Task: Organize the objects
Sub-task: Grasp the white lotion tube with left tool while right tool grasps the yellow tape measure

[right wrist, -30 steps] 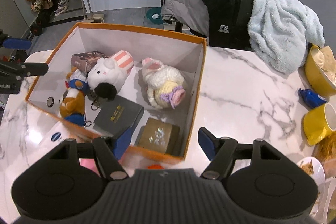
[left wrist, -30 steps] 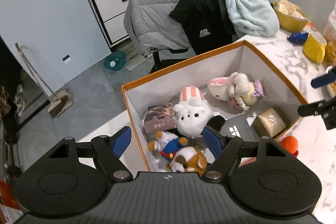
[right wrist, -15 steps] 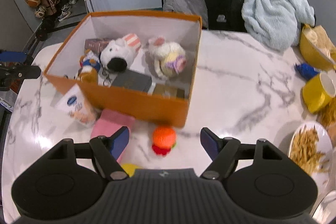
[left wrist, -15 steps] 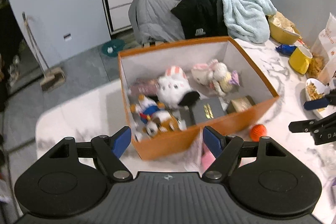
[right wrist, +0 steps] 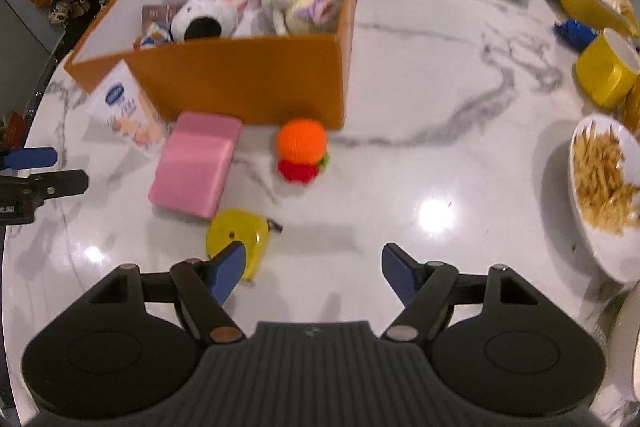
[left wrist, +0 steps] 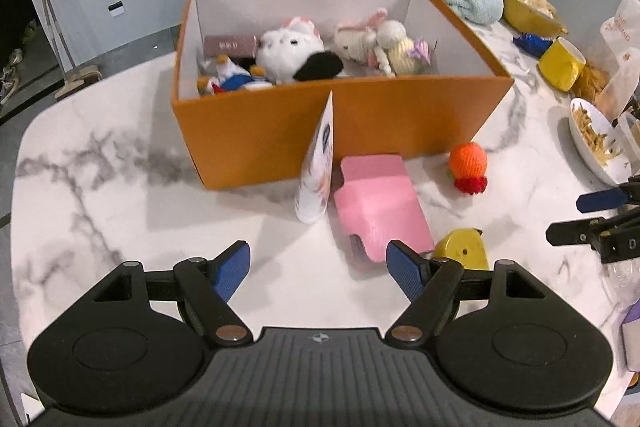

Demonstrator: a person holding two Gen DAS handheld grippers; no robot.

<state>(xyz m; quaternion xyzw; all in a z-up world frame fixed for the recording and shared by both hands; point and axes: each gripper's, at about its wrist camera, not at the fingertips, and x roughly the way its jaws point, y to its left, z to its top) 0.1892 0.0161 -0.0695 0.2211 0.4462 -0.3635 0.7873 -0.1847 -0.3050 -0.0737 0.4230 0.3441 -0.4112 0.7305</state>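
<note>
Marble-veined white tabletop [left wrist: 100, 195], glossy. Orange cardboard box [left wrist: 360, 131] holds plush toys [left wrist: 290, 47]. Outside it, near its front wall: a flat pink case [left wrist: 380, 203], a knitted orange ball [right wrist: 302, 143], a rounded yellow piece [right wrist: 236, 233]. Left gripper [left wrist: 318, 269] spread, empty. Right gripper [right wrist: 312, 269] spread, empty, jaws just opening. Both views previously looked into the box; they now face its front.

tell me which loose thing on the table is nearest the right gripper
The yellow tape measure: it lies right at the right gripper's left finger, while the pink case, orange toy and pouch lie farther back by the box.
</note>
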